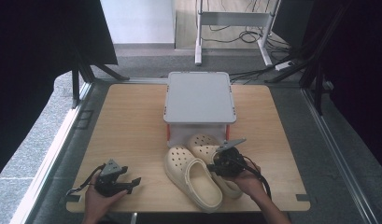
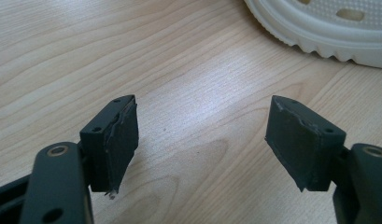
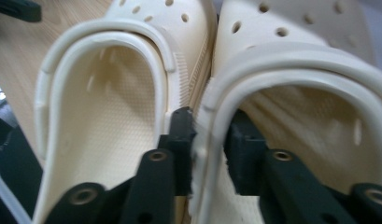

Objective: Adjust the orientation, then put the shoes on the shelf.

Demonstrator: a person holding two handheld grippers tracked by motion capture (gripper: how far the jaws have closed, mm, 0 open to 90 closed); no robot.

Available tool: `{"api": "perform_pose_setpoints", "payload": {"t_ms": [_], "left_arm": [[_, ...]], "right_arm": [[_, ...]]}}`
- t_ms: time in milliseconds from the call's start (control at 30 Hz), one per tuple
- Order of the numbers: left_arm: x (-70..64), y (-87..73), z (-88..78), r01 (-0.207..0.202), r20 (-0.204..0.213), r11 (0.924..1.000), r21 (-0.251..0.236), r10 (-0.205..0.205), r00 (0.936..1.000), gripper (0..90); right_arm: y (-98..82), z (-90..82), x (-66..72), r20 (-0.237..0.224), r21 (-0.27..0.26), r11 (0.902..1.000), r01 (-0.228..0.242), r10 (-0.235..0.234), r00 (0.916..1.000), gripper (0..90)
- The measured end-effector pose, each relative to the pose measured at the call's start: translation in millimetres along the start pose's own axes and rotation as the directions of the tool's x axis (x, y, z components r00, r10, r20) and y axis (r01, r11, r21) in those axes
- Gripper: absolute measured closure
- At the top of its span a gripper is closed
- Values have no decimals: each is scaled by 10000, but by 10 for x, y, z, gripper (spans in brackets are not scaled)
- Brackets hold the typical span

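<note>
While right gripper (image 3: 208, 140) jaws straddle right clog (image 3: 291, 116) rim loosely, left gripper (image 2: 202, 140) jaws spread, nothing between

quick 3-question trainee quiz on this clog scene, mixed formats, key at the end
1. True or false: the left gripper holds a clog between its jaws.
2. The right gripper has its jaws on either side of: A) the grey box lid, B) a clog's rim, C) a cable.
3. How many cream clogs lie on the wooden table?

Key: 1 false, its jaws stand apart over bare wood; 2 B; 3 two.
</note>
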State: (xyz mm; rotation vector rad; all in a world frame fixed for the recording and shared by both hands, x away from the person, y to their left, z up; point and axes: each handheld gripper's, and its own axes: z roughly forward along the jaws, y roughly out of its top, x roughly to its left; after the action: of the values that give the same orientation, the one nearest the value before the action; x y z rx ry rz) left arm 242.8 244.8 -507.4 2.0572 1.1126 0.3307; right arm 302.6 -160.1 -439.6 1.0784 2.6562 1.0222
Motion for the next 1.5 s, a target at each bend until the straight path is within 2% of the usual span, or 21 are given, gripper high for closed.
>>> {"api": "perform_pose_setpoints", "payload": {"t_ms": [100,200,267,367,533,767,933,1033,1100,1267,1400,1500], "left_arm": [[2,2,-4,4,-3,10000,-8,-4,10000,260],[2,1,-2,-19,-8,10000,4,19,10000,260],[-2,0,2,5,2,10000,21,-5,10000,260],[-3,1,1,8,21,10000,19,-8,10000,260],[0,6,12,-68,13,10000,55,68,10000,260],[-4,4,7,-38,32,10000,33,38,10000,260],[-1,6,14,-52,40,10000,50,51,10000,260],[0,8,14,-52,49,10000,38,52,10000,260],[1,8,14,-75,58,10000,38,75,10000,260],[5,10,12,-45,43,10000,26,45,10000,260],[1,12,17,-14,40,10000,37,14,10000,260],[2,14,18,-17,41,10000,31,17,10000,260]], "right_arm": [[-5,-124,-26,128,-198,9998,-72,74,9999,625],[-13,-206,-61,-203,-189,9996,-188,184,9996,569],[4,-236,-75,-421,25,9998,-194,195,9989,550],[68,-200,-77,-561,414,9991,-123,146,9983,491],[170,-38,-65,-660,1064,9943,-15,85,9978,465],[298,244,-20,-725,1799,9837,19,113,9973,470],[337,273,50,-381,1896,9818,75,-3,9993,629],[318,247,73,-113,1781,9840,-21,42,9999,655],[299,224,75,-120,1704,9854,-52,73,9999,666],[285,100,102,-119,1395,9898,274,-260,9996,673],[299,-115,139,-650,988,9930,646,-584,9962,673],[313,-305,204,-1079,794,9905,1126,-1038,9887,673]]}}
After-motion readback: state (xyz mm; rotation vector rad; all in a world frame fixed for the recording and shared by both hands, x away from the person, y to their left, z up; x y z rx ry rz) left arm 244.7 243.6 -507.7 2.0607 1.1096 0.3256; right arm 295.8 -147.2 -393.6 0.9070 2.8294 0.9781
